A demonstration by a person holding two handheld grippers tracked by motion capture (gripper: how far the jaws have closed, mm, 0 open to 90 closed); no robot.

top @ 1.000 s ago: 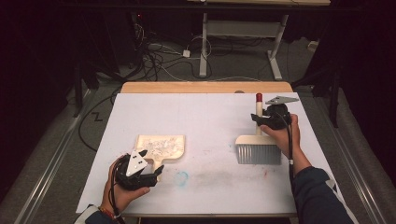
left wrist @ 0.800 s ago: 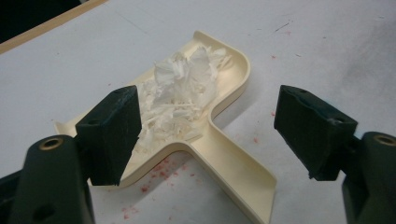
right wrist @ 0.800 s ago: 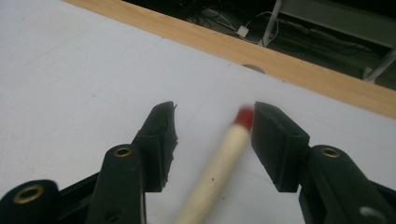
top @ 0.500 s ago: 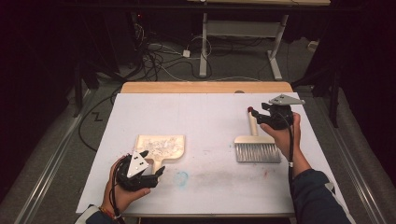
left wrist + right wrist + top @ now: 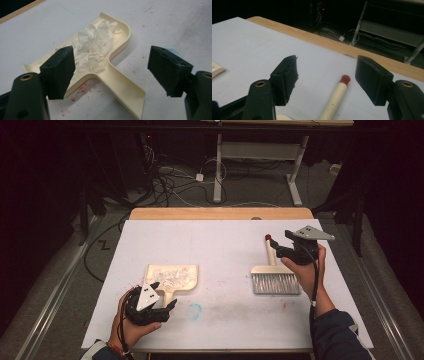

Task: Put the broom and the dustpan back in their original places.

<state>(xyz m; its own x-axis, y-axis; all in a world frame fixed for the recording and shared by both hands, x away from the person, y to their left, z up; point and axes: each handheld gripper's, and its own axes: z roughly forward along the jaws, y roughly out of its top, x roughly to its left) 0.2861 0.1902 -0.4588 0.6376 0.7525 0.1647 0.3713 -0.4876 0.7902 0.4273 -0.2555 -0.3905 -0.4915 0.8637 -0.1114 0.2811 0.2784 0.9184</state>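
Lying on one table (image 5: 220, 240), one brush (image 5: 274, 275), one dustpan (image 5: 172, 277), two hand-held grippers, left (image 5: 170, 306) jaws apart, right (image 5: 276, 251) just opening, empty.

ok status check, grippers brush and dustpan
Left gripper open over dustpan handle. Right gripper jaws just opening, brush flat on table, released. Paper scraps in pan. Nothing in the way.

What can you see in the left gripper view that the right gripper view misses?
Left gripper view: the cream dustpan's handle and tray, with white paper scraps piled in it, plus red specks on the mat. Right gripper view: the brush handle with its red tip, the wooden table edge and cables on the floor behind. Both: two open black jaws over the white mat.
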